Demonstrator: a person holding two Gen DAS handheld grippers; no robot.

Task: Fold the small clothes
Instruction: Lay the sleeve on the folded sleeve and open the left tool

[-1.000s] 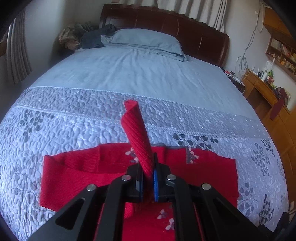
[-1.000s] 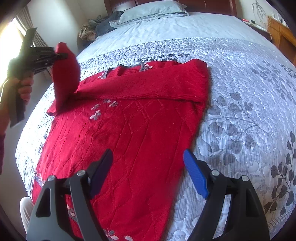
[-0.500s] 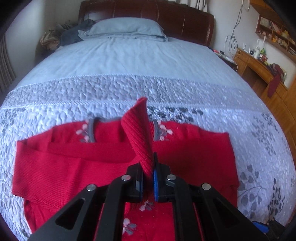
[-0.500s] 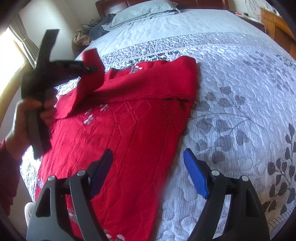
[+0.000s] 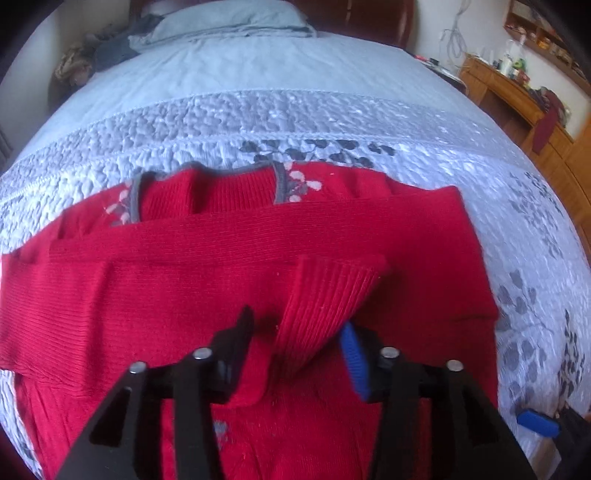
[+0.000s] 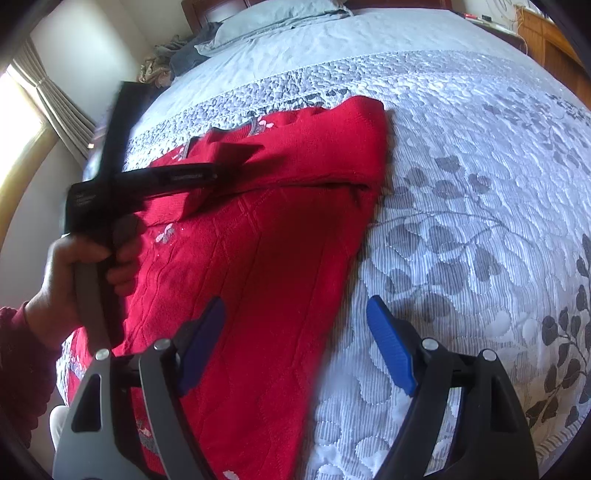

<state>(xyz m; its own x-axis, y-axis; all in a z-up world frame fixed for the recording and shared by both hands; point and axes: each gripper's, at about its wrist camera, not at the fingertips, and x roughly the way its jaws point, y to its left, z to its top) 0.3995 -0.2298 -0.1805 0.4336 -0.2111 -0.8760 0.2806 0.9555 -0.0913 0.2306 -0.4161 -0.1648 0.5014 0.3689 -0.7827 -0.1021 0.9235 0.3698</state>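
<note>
A small red knit sweater (image 5: 240, 258) with a grey collar lies flat on the quilted bedspread (image 5: 295, 122); it also shows in the right wrist view (image 6: 280, 229). Both sleeves are folded across its chest. My left gripper (image 5: 299, 343) is open just above the chest, and the ribbed cuff (image 5: 325, 295) of the left sleeve lies loose between its fingers. In the right wrist view the left gripper (image 6: 218, 173) hovers over the folded sleeves. My right gripper (image 6: 295, 347) is open and empty, low over the sweater's right edge near the hem.
A blue pillow (image 5: 229, 18) and a pile of dark clothes (image 5: 107, 51) lie at the head of the bed. A wooden desk (image 5: 517, 99) stands at the right. A curtained window (image 6: 33, 107) is at the left.
My left gripper has carried the sleeve across the chest, lowered it and opened, letting go of the cuff. The right gripper has stayed open and nearly still.
</note>
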